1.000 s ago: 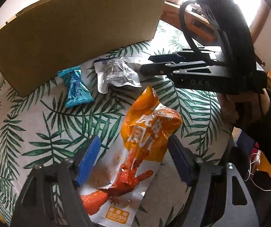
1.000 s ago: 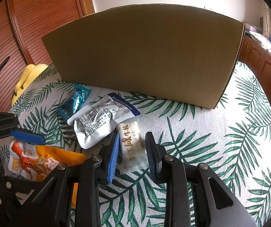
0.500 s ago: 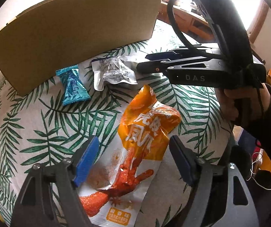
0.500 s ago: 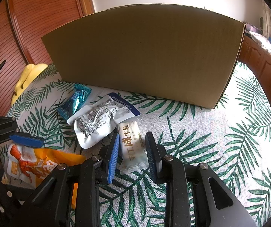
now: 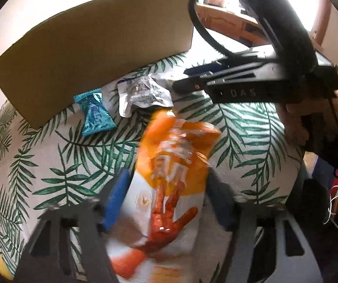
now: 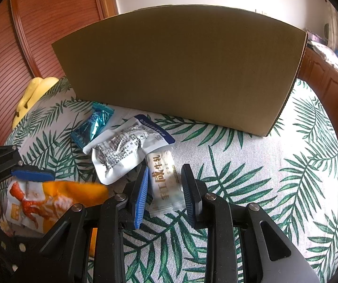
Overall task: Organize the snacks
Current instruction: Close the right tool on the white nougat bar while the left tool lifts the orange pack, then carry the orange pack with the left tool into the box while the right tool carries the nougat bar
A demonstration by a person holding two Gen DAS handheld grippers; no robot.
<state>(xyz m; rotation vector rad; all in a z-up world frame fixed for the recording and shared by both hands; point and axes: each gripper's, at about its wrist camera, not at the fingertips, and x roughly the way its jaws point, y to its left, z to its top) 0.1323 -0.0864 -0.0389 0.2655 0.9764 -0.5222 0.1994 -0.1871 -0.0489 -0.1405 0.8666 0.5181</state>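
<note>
1. Left wrist view, lower centre: orange snack bag (image 5: 171,179), printed with a red chicken foot and white characters, lies between the blue-padded fingers (image 5: 116,200) of the left gripper (image 5: 169,202). The jaws stand wide, one pad at each long edge of the bag; motion blur hides whether either pad touches it. In the right wrist view the same bag (image 6: 51,202) sits at lower left.
2. Right wrist view, lower centre: small white candy wrapper (image 6: 166,186) with brown characters, flat on the cloth between the fingers of the right gripper (image 6: 165,193). The jaws are partly open, with a gap showing on both sides of the wrapper; nothing is gripped.
3. Right wrist view, centre left: crumpled white pouch (image 6: 126,146) with a blue band and grey print, its lower corner overlapping the top of the candy wrapper. Left wrist view: upper centre (image 5: 143,94).
4. Teal foil packet (image 6: 93,125), just beside the white pouch toward the left, near the box's foot. Left wrist view: (image 5: 96,115).
5. Cardboard box (image 6: 180,70), brown wall upright, filling the upper middle behind all the packets.
6. Palm-leaf tablecloth (image 6: 275,176), green on white, under everything.
7. Yellow object (image 6: 34,94), left edge of the cloth; kind not discernible.
8. Wooden slatted door (image 6: 27,23), upper left.
</note>
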